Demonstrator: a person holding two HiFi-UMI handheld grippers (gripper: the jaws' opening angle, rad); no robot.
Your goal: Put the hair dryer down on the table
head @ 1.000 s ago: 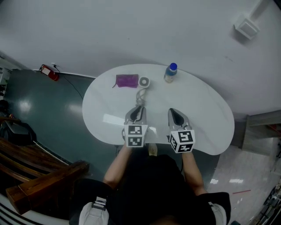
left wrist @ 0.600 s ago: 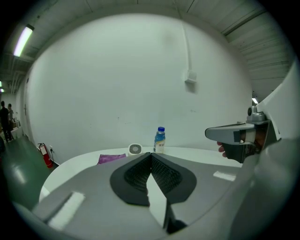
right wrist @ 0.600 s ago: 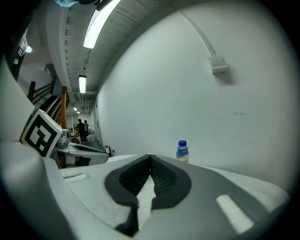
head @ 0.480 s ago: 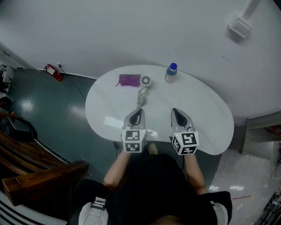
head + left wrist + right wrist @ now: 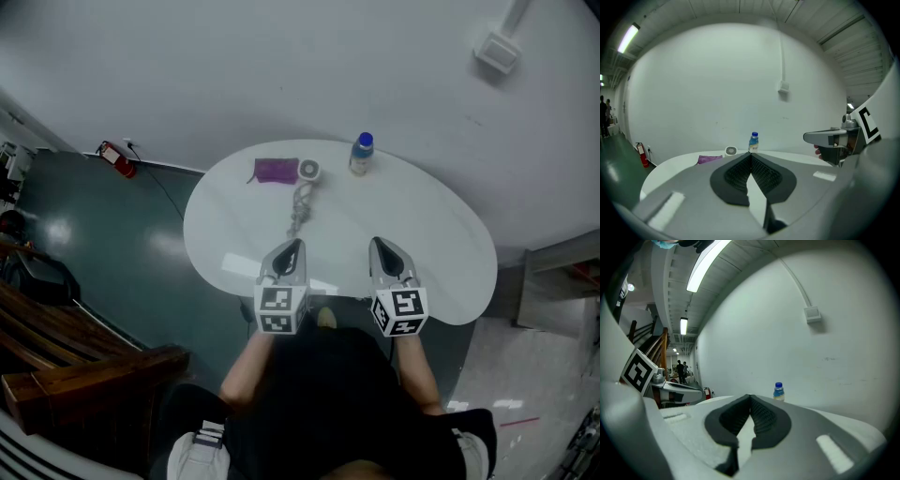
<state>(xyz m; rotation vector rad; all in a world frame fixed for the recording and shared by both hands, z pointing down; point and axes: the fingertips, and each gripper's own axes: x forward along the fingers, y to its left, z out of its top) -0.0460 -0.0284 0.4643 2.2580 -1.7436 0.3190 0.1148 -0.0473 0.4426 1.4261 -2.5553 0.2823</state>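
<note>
No lettering can be read. The bottle (image 5: 362,155) on the worktop (image 5: 441,244), well beyond both pairs of jaws, has a blue label too small to read. The left gripper (image 5: 291,249) and right gripper (image 5: 381,249) show only black-and-white square markers.

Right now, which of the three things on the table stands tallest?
The blue-capped bottle: it rises well above the low hair dryer and the flat purple cloth to its left.

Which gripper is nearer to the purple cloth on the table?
Left. The left gripper sits almost straight back from the purple cloth, toward the person; the right gripper is level with it but well off to the right.
</note>
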